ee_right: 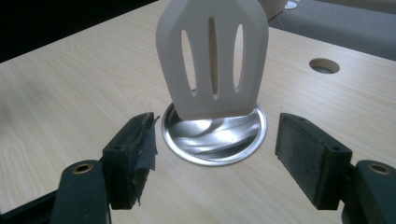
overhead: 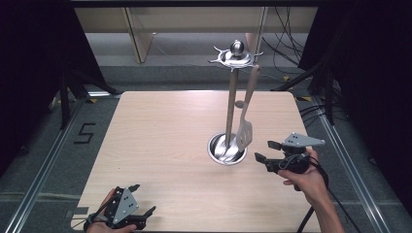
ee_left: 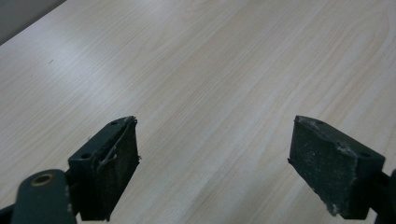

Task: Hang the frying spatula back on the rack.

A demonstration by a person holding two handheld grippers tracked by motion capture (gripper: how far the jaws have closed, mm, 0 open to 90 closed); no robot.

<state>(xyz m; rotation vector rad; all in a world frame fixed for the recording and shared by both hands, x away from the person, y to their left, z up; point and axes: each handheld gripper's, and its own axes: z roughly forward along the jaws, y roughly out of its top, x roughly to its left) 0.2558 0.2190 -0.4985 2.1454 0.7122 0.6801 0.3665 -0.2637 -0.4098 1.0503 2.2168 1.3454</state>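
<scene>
A metal utensil stand point(overhead: 231, 92) rises from a round steel base point(overhead: 214, 151) on the wooden table point(overhead: 160, 141). A beige slotted spatula point(overhead: 245, 128) hangs from the stand's top ring point(overhead: 235, 56), its blade just above the base point(ee_right: 215, 140). My right gripper point(overhead: 266, 151) hovers just right of the base, jaws open and empty, pointing at the spatula blade point(ee_right: 212, 60). My left gripper point(overhead: 143, 200) rests at the table's near left edge, open, with bare wood between its pads point(ee_left: 112, 163).
A round hole point(ee_right: 324, 65) is cut in the tabletop beyond the base. Cables point(overhead: 286, 43) lie on the floor behind the table. Dark curtains flank both sides.
</scene>
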